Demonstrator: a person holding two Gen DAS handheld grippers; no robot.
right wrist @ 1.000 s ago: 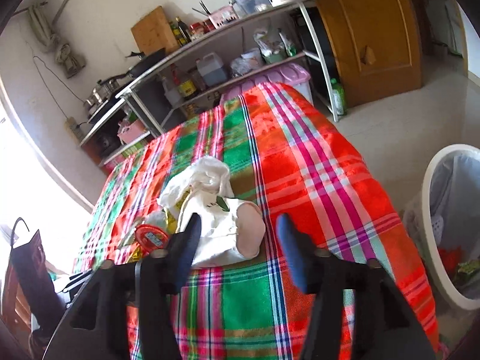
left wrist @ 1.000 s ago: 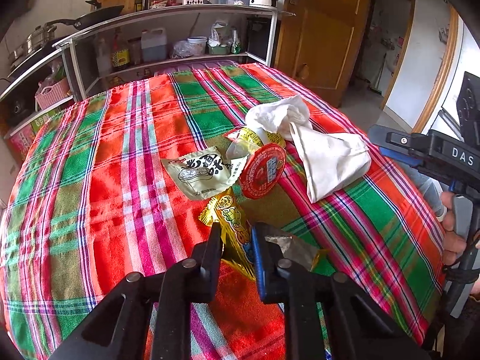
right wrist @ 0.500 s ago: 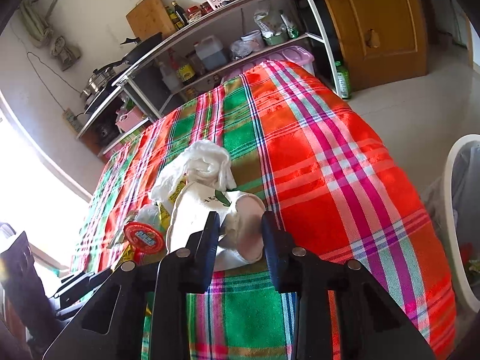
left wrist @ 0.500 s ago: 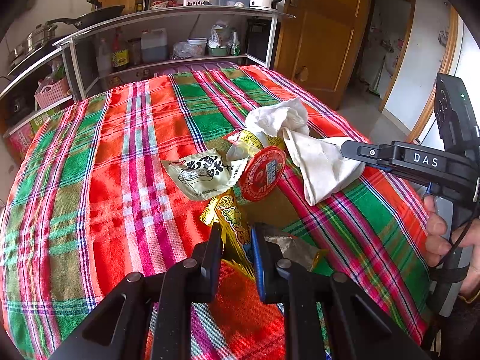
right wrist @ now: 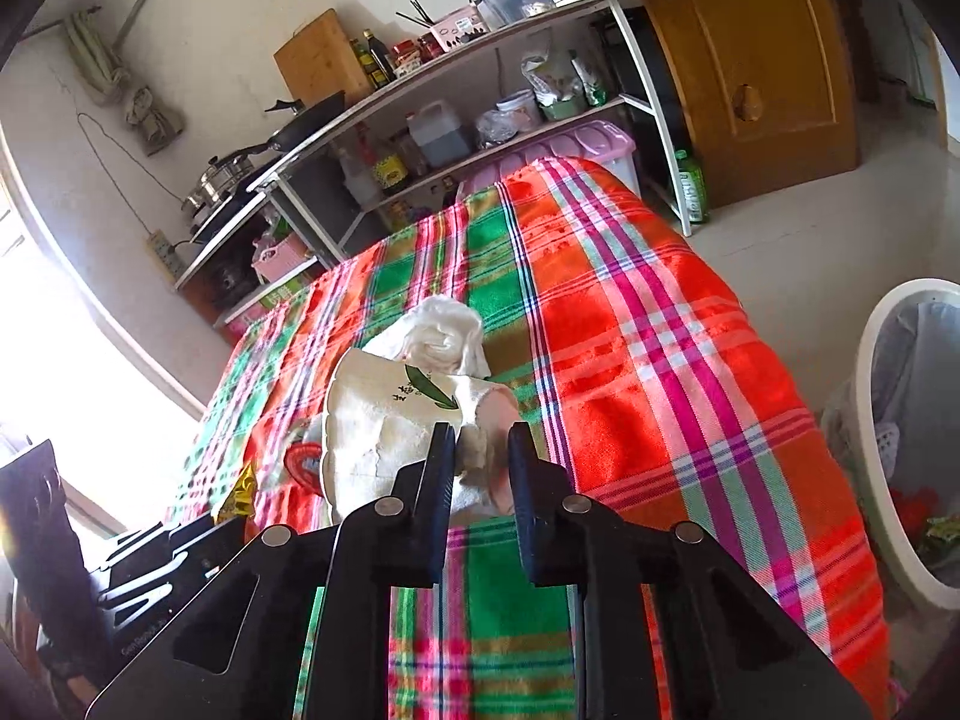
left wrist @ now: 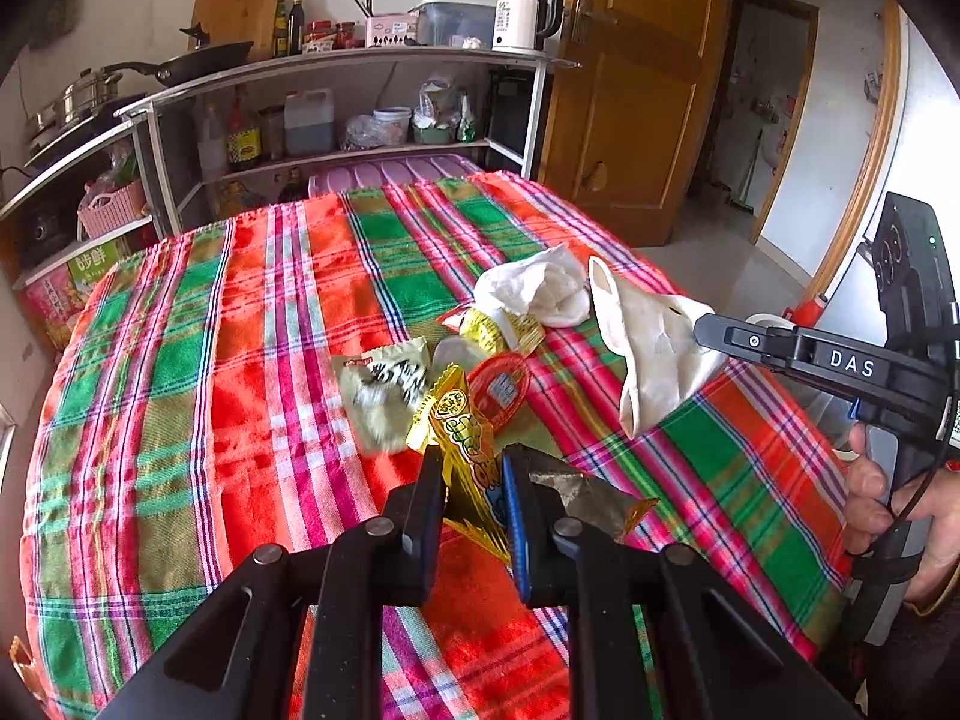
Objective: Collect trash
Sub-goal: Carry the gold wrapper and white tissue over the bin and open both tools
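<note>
On the plaid tablecloth (left wrist: 288, 360) lies a heap of trash. My left gripper (left wrist: 474, 471) is shut on a yellow snack wrapper (left wrist: 459, 420), which stands up off the cloth. A pale packet (left wrist: 384, 396), a red round lid (left wrist: 498, 387), a yellow sachet (left wrist: 498, 330) and a crumpled tissue (left wrist: 534, 288) lie beyond it. My right gripper (right wrist: 480, 441) is closing its jaws on a white paper bag (right wrist: 384, 420), whose end is pinched between the pads. From the left wrist the white paper bag (left wrist: 648, 348) hangs from the right gripper (left wrist: 705, 330).
A white bin (right wrist: 870, 390) with a liner stands on the floor right of the table. A metal kitchen rack (left wrist: 360, 66) and a purple storage box (left wrist: 390, 171) stand behind the table, a wooden door (left wrist: 630, 90) beyond. A foil scrap (left wrist: 576, 492) lies by my left fingers.
The right gripper's jaws came together around the white bag's end and it rose off the cloth. The left gripper lifted slightly with the yellow wrapper, and the pale packet shifted.
</note>
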